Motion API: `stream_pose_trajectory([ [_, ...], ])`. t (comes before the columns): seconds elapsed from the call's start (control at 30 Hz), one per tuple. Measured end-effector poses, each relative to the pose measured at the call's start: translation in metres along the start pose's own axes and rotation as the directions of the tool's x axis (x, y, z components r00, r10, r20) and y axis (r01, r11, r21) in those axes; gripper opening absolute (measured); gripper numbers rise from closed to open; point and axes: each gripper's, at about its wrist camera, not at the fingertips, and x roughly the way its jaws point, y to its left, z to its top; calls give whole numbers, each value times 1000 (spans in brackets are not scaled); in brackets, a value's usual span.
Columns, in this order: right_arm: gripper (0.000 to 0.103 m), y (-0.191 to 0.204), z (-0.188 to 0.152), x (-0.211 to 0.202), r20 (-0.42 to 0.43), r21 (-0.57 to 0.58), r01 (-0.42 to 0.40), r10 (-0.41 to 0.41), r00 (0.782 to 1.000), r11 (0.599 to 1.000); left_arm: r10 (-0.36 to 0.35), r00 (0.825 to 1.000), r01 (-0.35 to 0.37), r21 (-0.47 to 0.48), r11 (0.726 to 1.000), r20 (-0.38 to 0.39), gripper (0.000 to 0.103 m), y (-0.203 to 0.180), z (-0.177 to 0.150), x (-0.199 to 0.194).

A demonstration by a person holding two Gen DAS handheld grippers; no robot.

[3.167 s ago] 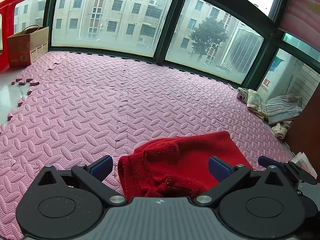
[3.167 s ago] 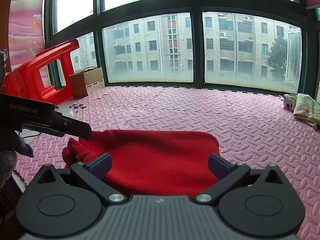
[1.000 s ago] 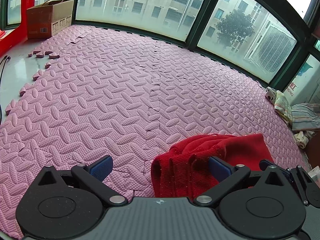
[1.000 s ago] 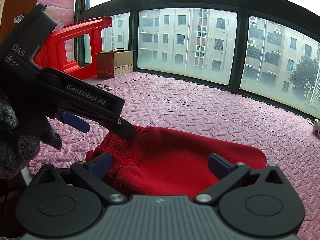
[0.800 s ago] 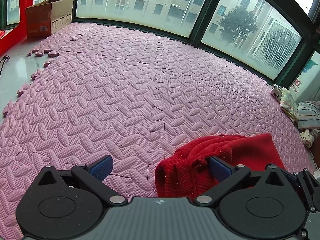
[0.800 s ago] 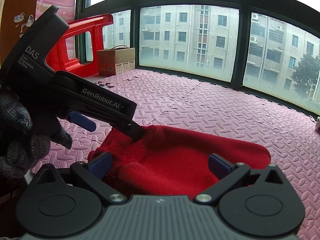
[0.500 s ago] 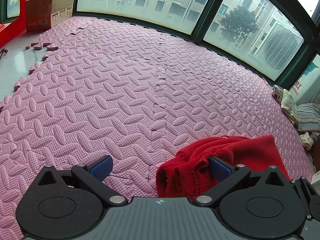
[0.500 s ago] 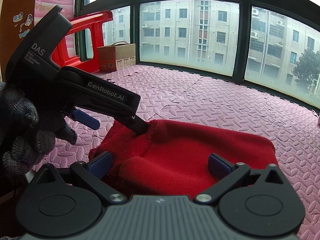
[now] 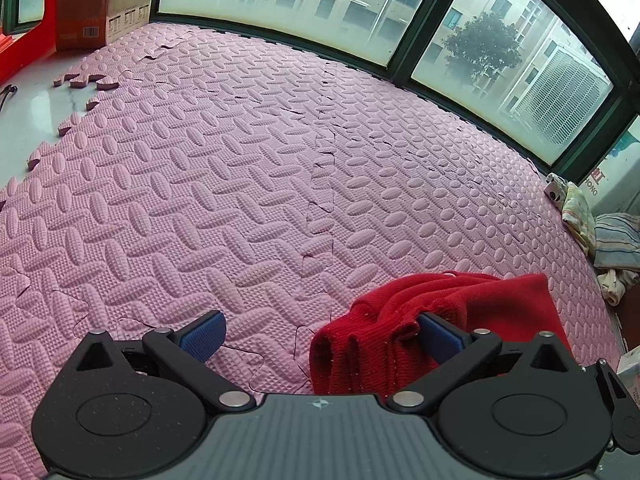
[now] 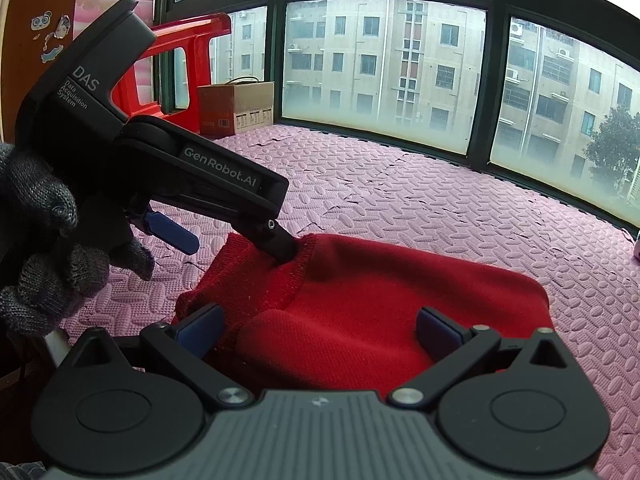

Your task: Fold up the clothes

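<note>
- red knit sweater [image 10: 360, 304] bunched in thick folds on pink foam mat [image 9: 240, 184]
- left gripper [image 9: 320, 334] spread wide — one finger against the folds
- right gripper [image 10: 318, 330] spread wide above, empty
- cardboard box [image 10: 236, 108] by windows

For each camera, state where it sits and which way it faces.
Left wrist: sits on the left tongs, angled down across the pink foam mat toward the windows; the red sweater lies at lower right.
Right wrist: sits on the right tongs, low over the sweater, facing the windows; the left tongs and a gloved hand show at left.
Shared: sweater, mat, cardboard box.
</note>
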Motion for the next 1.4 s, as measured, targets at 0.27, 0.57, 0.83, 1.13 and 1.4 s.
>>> stream_pose_trajectory([
  [0.27,103,1,5,-6,19,-24,7,-6,1000,1000,-27,1000,27,-2,1000,5,103,-5,-2,-7],
  [0.57,103,0,12,-13,33,-46,5,-3,999,999,-75,997,75,-12,997,10,103,-11,-6,-18],
  [0.83,102,14,14,-24,6,-166,-57,59,998,985,-85,996,86,-55,995,23,103,-3,-3,-26],
  [1.13,88,52,5,-8,-91,-374,-116,88,992,920,-107,994,107,-91,990,8,102,3,-4,-28],
  [1.4,59,60,0,5,-105,-449,-73,28,994,891,-184,983,176,-183,967,-28,102,10,-8,-23],
])
